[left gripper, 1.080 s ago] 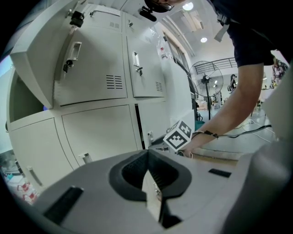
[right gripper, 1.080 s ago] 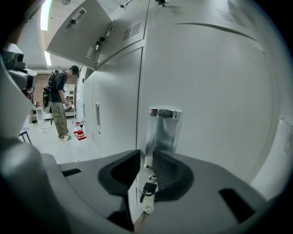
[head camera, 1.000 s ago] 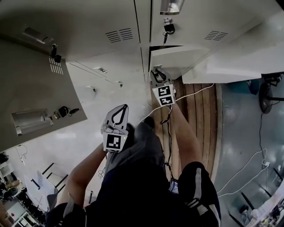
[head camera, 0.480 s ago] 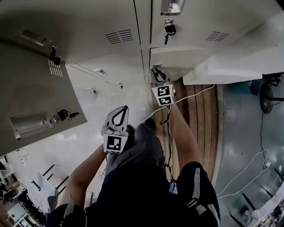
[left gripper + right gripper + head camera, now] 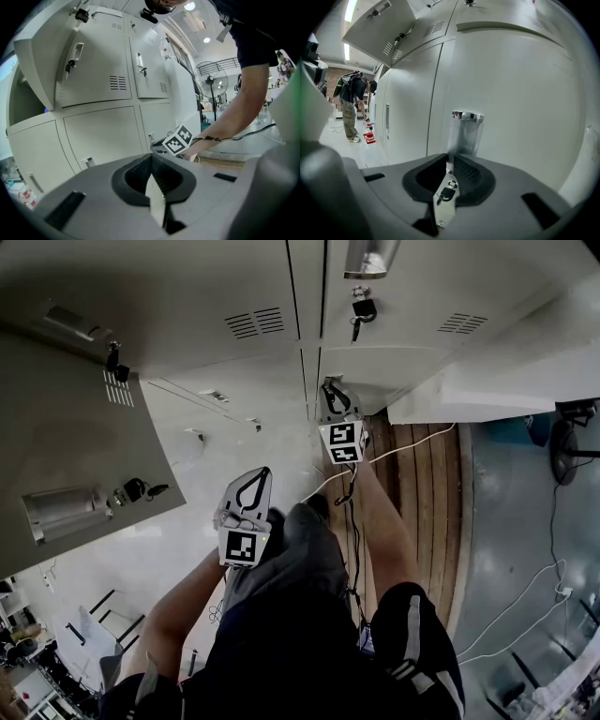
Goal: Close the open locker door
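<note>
Low down at the foot of a bank of pale lockers [image 5: 234, 296], with the right hand-held gripper [image 5: 329, 383] pushed up against a lower door [image 5: 384, 367] — jaws just now closing, down to a thin slit, and pinched at the tips on the edge of that door's shiny metal handle [image 5: 465, 129]. Through the slit, a small black-headed key [image 5: 446, 192] on the door face. Left hand-held gripper [image 5: 260, 472] held back from the lockers, in the air and nearer the person's body, jaws together with nothing between them. Up and to the left in the head view, the open locker door [image 5: 84, 437] swung well out from its frame — vent slots near one corner, a handle and a key on its outer face, touched by neither gripper and well apart from both. Seen in the left gripper view as a slanting panel with the dark inside of the locker behind its edge. Underfoot on the right, a strip of wooden boards [image 5: 427, 493] with a white cable [image 5: 412, 440] trailing across.
</note>
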### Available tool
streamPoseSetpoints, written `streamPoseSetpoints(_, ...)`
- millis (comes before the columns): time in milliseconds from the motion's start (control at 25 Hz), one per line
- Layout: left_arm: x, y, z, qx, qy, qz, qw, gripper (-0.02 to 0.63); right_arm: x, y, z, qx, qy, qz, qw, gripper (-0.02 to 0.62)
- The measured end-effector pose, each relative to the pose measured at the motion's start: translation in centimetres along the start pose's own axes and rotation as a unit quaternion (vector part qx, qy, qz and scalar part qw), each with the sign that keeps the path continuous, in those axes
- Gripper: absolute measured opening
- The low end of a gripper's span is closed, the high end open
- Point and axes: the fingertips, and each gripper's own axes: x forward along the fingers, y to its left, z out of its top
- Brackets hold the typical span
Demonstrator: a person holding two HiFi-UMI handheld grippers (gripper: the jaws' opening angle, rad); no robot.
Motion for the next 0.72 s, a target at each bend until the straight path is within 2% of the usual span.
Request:
streamPoseSetpoints(480,-0.1,0.5,-1.9,-0.001,0.024,0.001,0.9997,0.005,0.5,-0.2,0.3,-0.026,-0.007,-0.043,0.999,0.058)
streamPoseSetpoints(720,0.1,1.0,-0.8,-0.002,0.005,0.008,1.0,0.005,0.3,-0.3,0.2,-0.03,-0.006,-0.056,0.998,0.058)
